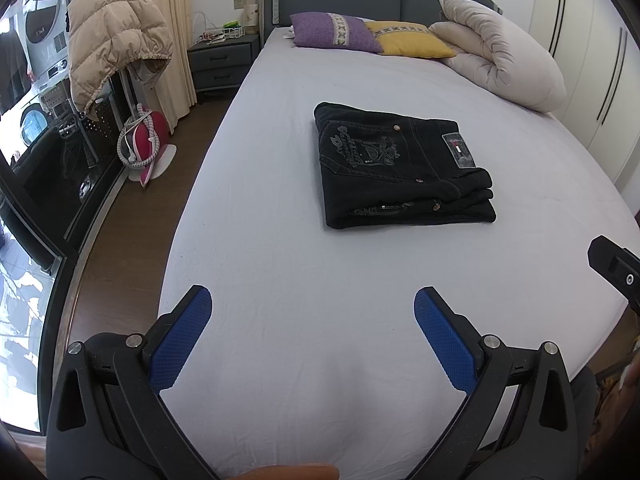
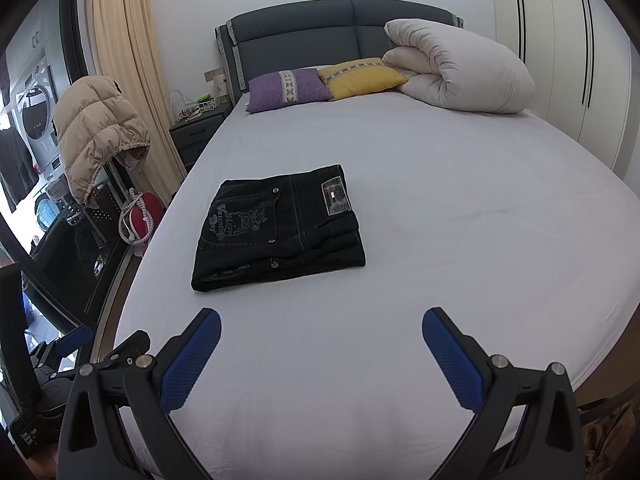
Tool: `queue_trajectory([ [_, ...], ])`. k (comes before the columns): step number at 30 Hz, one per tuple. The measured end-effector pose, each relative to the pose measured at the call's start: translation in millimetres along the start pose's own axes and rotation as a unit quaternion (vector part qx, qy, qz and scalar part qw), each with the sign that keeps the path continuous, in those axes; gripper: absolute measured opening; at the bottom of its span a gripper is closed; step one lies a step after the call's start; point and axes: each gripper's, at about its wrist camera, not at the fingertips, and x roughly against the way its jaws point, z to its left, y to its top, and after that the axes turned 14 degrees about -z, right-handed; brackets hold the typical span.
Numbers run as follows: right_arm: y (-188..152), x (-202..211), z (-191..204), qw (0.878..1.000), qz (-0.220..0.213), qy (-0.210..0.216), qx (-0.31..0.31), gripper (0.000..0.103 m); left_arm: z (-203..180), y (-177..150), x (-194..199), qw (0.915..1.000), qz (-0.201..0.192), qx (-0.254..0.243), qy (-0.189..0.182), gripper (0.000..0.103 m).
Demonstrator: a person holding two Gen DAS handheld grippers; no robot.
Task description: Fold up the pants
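One pair of black jeans [image 1: 404, 168] lies folded into a compact rectangle on the bed [image 1: 280, 240], toward the middle of the sheet and nearer the foot edge than the headboard; a back pocket with pale embroidery and a waistband patch face up; neither gripper touches it. The left gripper [image 1: 312, 308] hangs above the foot edge with its two blue-padded fingers spread wide and nothing between them; the right gripper [image 2: 320, 328] does likewise, jaws parted and empty, well apart from the jeans. At the head edge sit two cushions, one purple [image 2: 288, 88] and one yellow [image 2: 360, 76], touching each other, and one rolled cream duvet [image 2: 460, 68] at the head corner beside the white wardrobe [image 2: 560, 40]. One beige puffer jacket [image 1: 116, 36] hangs by the window side; one nightstand [image 1: 220, 64] stands at the other head corner. The left wrist view alone shows a fingertip at its bottom edge and a tip of the right gripper at its right edge; the right wrist view alone shows part of the left gripper low on its left edge.
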Motion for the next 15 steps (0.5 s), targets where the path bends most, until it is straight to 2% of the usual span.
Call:
queue_trajectory([
  [15,-1.0,-0.5,0.2,1.0,0.001,0.0,0.0,0.103,-0.1,0.1,0.3,1.0,0.0,0.0,0.0,0.103],
])
